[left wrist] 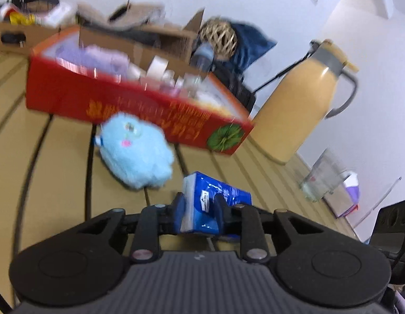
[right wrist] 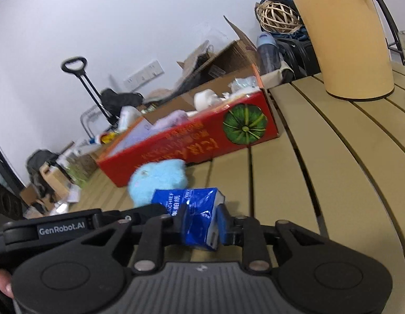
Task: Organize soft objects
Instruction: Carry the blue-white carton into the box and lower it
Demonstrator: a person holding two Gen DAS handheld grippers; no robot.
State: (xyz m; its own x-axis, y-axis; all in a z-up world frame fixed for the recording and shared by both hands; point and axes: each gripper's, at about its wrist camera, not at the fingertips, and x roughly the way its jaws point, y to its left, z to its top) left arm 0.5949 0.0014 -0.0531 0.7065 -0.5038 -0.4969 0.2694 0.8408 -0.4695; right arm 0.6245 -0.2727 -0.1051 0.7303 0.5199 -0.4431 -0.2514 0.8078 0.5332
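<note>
I have both grippers on the same thing; the left gripper (left wrist: 199,210) is clamped on the crinkled blue plastic pack of tissues (left wrist: 215,204), its blue pads pressing the pack from either side, and the right gripper (right wrist: 199,219) is clamped on that same pack (right wrist: 194,209) from the other end; the pack is held just above the tan slatted bench (left wrist: 58,170), near its front edge as I see it. Just beyond the pack lies the fluffy light-blue plush toy (left wrist: 138,151), resting on the bench and touching the front wall of the long red cardboard box printed with a green pumpkin (left wrist: 139,104); in the right wrist view the plush (right wrist: 157,180) sits between the pack and the box (right wrist: 202,141). The box is open at the top and holds a pale lilac soft item and several white pieces; motion blur keeps me from telling them apart. To the right of the box stands a tall mustard-yellow thermos jug with a grey handle (left wrist: 304,99), upright on the bench; behind the box I can see a woven rattan ball (right wrist: 278,17) resting on dark blue fabric, and brown cardboard cartons (left wrist: 160,34) beyond the bench.
</note>
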